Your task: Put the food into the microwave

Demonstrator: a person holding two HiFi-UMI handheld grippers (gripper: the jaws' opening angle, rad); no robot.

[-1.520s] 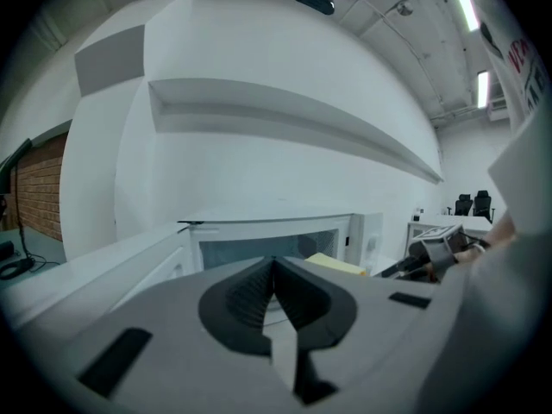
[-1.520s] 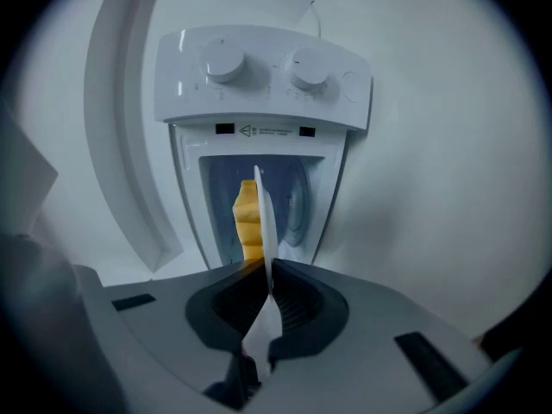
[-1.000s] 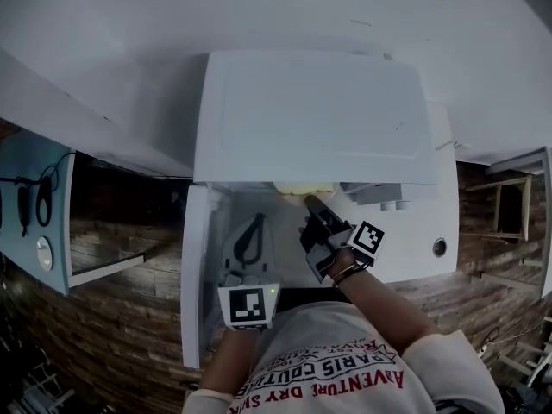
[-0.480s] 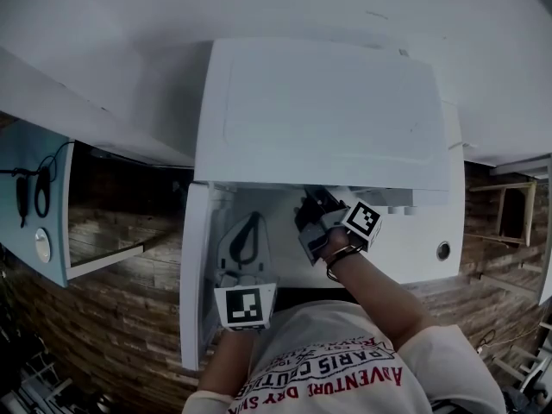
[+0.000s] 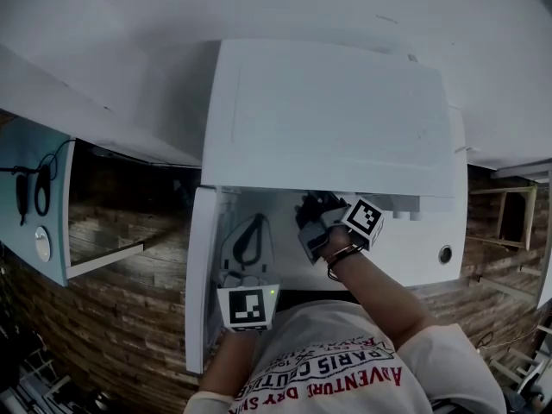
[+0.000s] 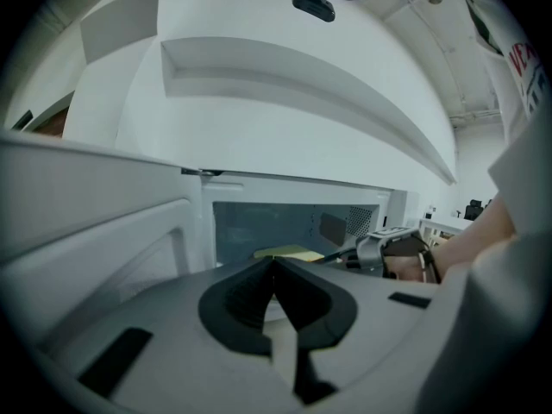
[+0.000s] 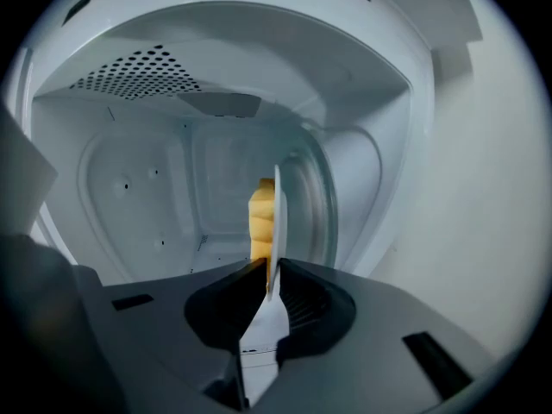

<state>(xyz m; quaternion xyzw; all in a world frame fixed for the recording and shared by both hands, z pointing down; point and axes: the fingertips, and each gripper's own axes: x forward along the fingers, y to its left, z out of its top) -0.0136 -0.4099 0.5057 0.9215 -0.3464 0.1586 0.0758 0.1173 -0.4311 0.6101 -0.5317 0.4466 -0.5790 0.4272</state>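
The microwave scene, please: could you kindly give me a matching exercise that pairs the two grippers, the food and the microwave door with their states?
Things:
1 left gripper
2 right gripper
3 food
4 microwave door

States:
A swung open
B yellow, on the plate inside the microwave
C jaws together, nothing between them
D plate rim between its jaws

Pairs: 1-C, 2-D, 3-B, 4-A.
The right gripper's jaws are opening, with the plate rim between them.
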